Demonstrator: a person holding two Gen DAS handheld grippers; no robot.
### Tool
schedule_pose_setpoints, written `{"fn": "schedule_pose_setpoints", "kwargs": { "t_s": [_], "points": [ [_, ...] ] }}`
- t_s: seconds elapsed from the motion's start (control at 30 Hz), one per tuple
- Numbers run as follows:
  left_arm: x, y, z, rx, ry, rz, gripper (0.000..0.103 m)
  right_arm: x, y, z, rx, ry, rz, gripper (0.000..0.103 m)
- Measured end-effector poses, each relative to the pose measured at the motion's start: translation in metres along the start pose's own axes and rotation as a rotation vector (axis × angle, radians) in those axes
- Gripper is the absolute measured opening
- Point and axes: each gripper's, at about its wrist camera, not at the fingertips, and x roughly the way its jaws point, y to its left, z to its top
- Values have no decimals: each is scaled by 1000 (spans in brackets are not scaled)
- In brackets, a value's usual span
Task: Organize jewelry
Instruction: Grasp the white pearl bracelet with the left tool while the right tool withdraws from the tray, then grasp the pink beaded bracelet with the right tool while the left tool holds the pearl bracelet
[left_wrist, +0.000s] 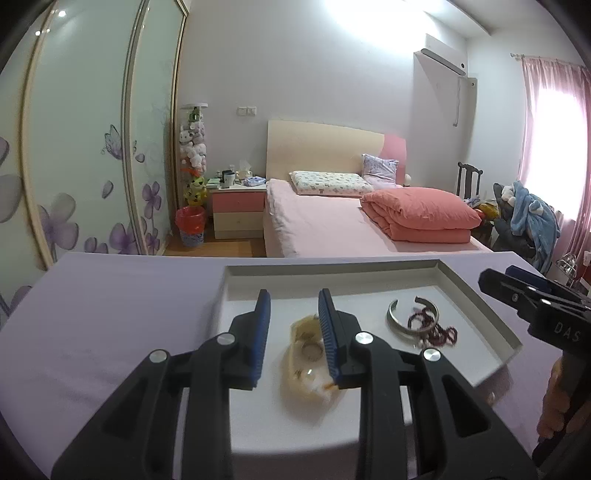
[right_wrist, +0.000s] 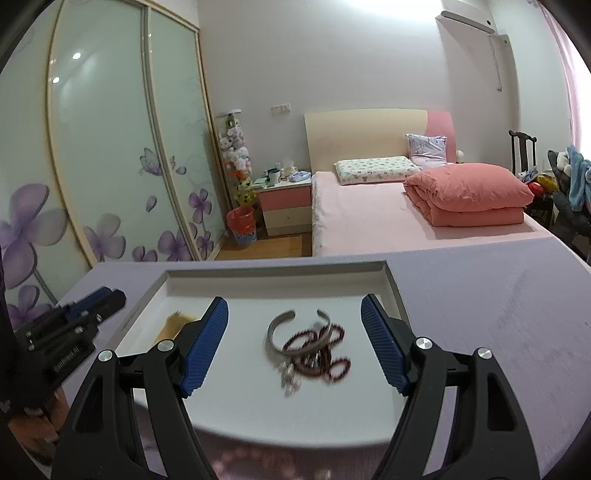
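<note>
A white tray (left_wrist: 332, 270) sits on the lilac tablecloth. A sheer yellowish pouch (left_wrist: 306, 354) with rings inside lies on the tray floor, below and between the blue pads of my left gripper (left_wrist: 294, 295). Those jaws stand slightly apart and do not press on the pouch. To its right lie a silver bangle (left_wrist: 393, 318) and tangled dark red bead bracelets (left_wrist: 437, 331). My right gripper (right_wrist: 294, 301) hangs wide open over the bangle (right_wrist: 275, 332), the beads (right_wrist: 327, 356) and a small pearl piece (right_wrist: 290, 378), touching none. The left gripper (right_wrist: 110, 295) shows at the tray's left side.
The lilac table (right_wrist: 480, 314) ends just beyond the tray (right_wrist: 277, 267). Behind it are a pink bed (left_wrist: 332, 225), a nightstand (left_wrist: 238, 210) and sliding wardrobe doors (left_wrist: 92, 147) on the left. A hand (left_wrist: 557, 398) holds the right gripper's handle.
</note>
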Motion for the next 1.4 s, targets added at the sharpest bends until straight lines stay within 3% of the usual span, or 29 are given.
{"fn": "schedule_pose_setpoints", "kwargs": {
  "t_s": [0.4, 0.73, 0.97, 1.07, 1.2, 1.4],
  "points": [
    [-86, 29, -55, -48, 83, 38, 42, -81, 11, -58, -57, 63, -13, 75],
    [-71, 38, -80, -51, 277, 69, 41, -111, 2, -100, 14, 114, -10, 75],
    [-48, 40, -93, -45, 413, 72, 33, -116, 0, -104, 30, 99, -6, 75],
    [-48, 39, -93, -24, 414, 88, 28, -115, 1, -105, 28, 98, 2, 75],
    [-49, 38, -94, 2, 417, 88, 11, -114, 0, -108, 33, 103, 6, 75],
    [-53, 37, -93, 17, 414, 84, 10, -112, -1, -108, 36, 112, 2, 75]
  ]
}}
